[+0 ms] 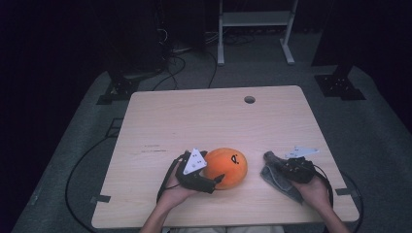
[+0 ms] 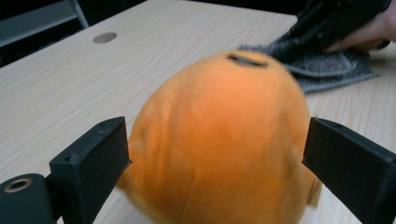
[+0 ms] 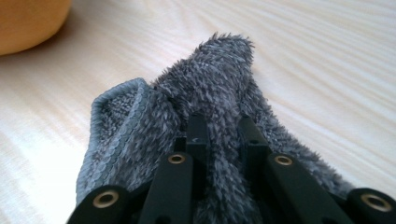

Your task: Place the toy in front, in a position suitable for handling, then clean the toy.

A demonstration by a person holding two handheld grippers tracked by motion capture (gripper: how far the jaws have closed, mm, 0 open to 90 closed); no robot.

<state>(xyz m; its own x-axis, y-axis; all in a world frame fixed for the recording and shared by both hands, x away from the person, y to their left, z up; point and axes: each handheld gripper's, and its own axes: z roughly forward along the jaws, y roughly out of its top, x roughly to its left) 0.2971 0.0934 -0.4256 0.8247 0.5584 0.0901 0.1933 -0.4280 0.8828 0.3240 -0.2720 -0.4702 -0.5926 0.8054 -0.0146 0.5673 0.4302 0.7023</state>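
Observation:
An orange plush ball (image 1: 229, 167) with a small black face lies near the table's front edge. My left gripper (image 1: 217, 180) reaches it from the left, and in the left gripper view its open jaws stand on either side of the ball (image 2: 219, 140), close to its flanks. To the right, my right gripper (image 1: 281, 166) is shut on a fold of grey fluffy cloth (image 1: 273, 175). In the right gripper view the cloth (image 3: 210, 93) bunches up between and over the jaws of that gripper (image 3: 224, 135), and the ball's edge (image 3: 28, 21) shows at the top left.
The light wooden table (image 1: 194, 121) has a round cable hole (image 1: 249, 99) at its far middle. Behind the table stand a white frame (image 1: 255, 19) and black stand feet (image 1: 339, 83), with cables (image 1: 175, 68) on the grey floor.

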